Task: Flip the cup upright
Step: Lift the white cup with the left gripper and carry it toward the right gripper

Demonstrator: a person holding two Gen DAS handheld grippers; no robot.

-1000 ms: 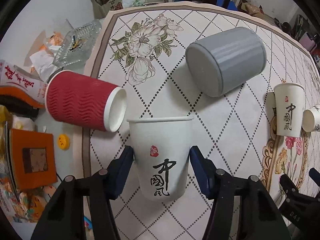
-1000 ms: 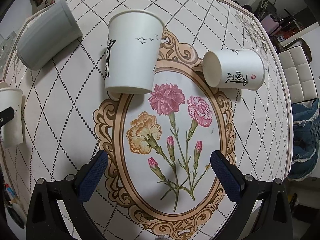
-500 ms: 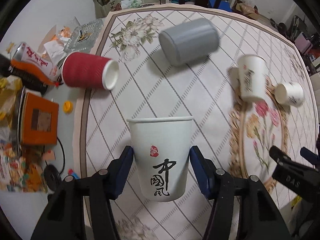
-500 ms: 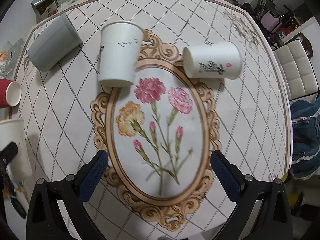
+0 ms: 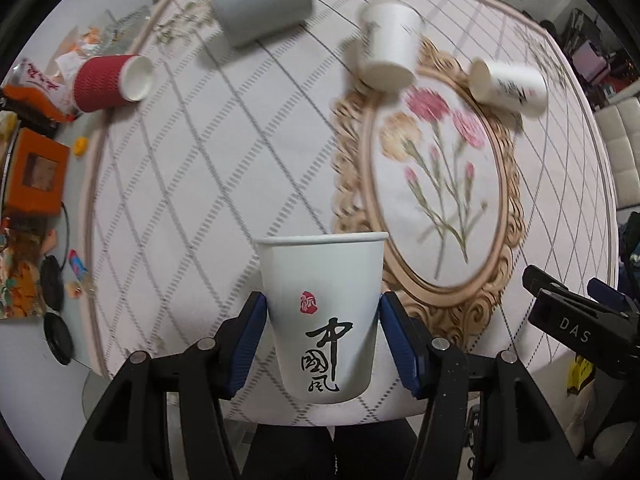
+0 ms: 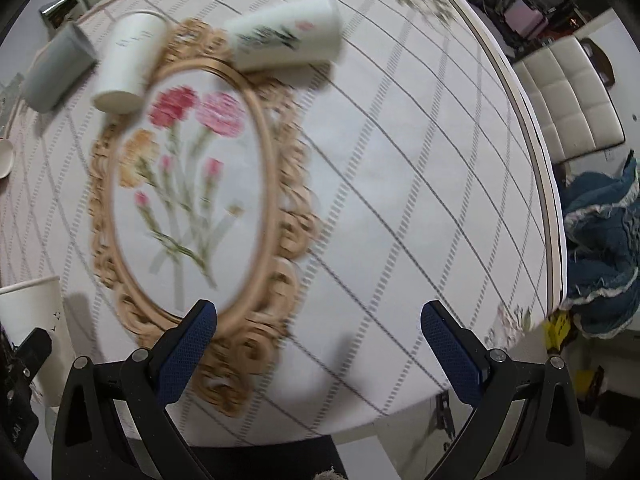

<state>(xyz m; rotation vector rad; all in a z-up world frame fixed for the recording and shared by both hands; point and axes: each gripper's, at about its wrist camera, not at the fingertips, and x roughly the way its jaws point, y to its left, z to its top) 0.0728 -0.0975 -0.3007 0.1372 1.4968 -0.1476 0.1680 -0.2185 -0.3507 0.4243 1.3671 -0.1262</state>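
My left gripper (image 5: 322, 344) is shut on a white paper cup (image 5: 322, 312) with black calligraphy and a red seal. The cup is upright, rim up, held above the table's near edge. It also shows at the left edge of the right wrist view (image 6: 34, 316). My right gripper (image 6: 318, 352) is open and empty above the near edge of the table; it shows in the left wrist view (image 5: 576, 320). Several cups lie on their sides further back: a red ribbed cup (image 5: 108, 82), a grey cup (image 5: 262, 6), and two white paper cups (image 5: 388, 50) (image 5: 508, 86).
The round table (image 5: 200, 184) has a diamond-pattern cloth with a gold-framed flower oval (image 5: 436, 168). Boxes and clutter (image 5: 34, 168) lie off the left side. A white chair (image 6: 568, 100) and blue cloth (image 6: 600, 264) are to the right.
Both grippers have pulled back toward the near table edge. The left one still holds the upright white cup. The lying cups now look farther away.
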